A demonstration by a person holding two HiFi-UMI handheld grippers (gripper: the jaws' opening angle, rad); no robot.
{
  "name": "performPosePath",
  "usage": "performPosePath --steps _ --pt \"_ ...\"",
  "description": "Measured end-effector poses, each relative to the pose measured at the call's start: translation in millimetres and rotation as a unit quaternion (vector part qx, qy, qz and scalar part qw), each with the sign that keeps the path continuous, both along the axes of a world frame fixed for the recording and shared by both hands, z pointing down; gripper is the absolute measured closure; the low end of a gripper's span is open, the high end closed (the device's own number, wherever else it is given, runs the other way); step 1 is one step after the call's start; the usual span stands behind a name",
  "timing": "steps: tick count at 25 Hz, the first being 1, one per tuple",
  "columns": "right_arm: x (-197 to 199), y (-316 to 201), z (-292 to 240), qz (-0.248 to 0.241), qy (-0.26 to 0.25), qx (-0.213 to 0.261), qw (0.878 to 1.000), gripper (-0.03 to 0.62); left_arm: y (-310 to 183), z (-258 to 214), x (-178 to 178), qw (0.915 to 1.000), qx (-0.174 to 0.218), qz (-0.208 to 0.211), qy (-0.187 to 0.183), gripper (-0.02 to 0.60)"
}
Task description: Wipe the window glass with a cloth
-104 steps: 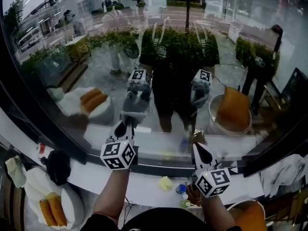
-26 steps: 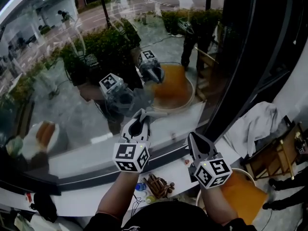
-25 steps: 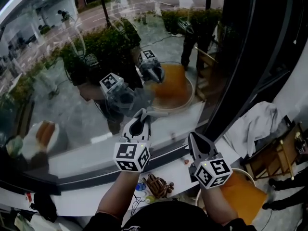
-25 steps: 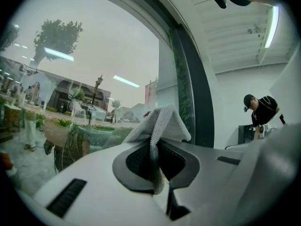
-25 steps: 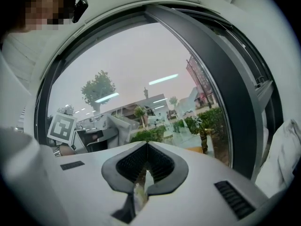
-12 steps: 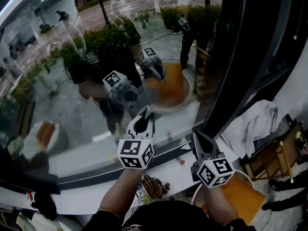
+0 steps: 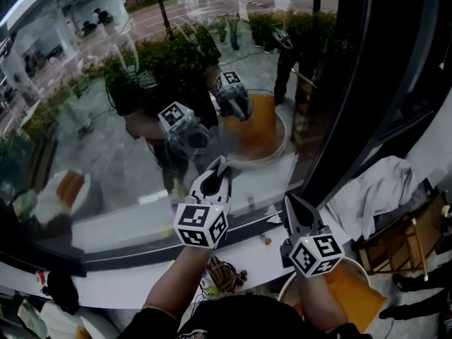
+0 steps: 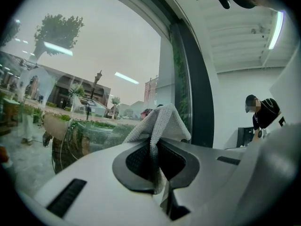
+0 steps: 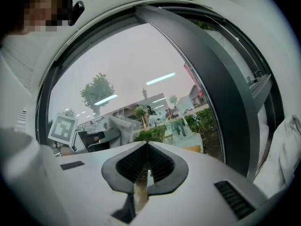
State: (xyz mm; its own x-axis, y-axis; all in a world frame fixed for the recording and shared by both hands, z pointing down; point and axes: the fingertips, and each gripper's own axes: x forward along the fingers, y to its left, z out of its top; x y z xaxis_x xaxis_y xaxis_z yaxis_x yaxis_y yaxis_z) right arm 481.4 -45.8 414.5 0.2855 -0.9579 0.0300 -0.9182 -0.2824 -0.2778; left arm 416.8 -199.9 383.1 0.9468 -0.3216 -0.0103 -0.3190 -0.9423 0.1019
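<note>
L gripper [image 8: 156, 142] clamps a white cloth [image 8: 162, 121], held up at the window glass [image 7: 99, 126], prob. touching it. R gripper [image 9: 146, 147] is pinched together w/ nothing in it, lower down, over the sill [image 7: 113, 284].

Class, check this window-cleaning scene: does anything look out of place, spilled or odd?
Nothing spilled or broken. Mild clutter only: a brown tangled object and a small bit lie loose on the white sill, and a white fabric heap sits crumpled at the right.
</note>
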Motion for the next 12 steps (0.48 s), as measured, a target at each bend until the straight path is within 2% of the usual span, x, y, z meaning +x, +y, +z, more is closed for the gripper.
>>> performPosePath --steps 12 --pt "-3 -2 3 -0.013 -0.008 0.004 1.000 0.566 12 3 -3 1.0000 0.005 0.002 -0.008 0.564"
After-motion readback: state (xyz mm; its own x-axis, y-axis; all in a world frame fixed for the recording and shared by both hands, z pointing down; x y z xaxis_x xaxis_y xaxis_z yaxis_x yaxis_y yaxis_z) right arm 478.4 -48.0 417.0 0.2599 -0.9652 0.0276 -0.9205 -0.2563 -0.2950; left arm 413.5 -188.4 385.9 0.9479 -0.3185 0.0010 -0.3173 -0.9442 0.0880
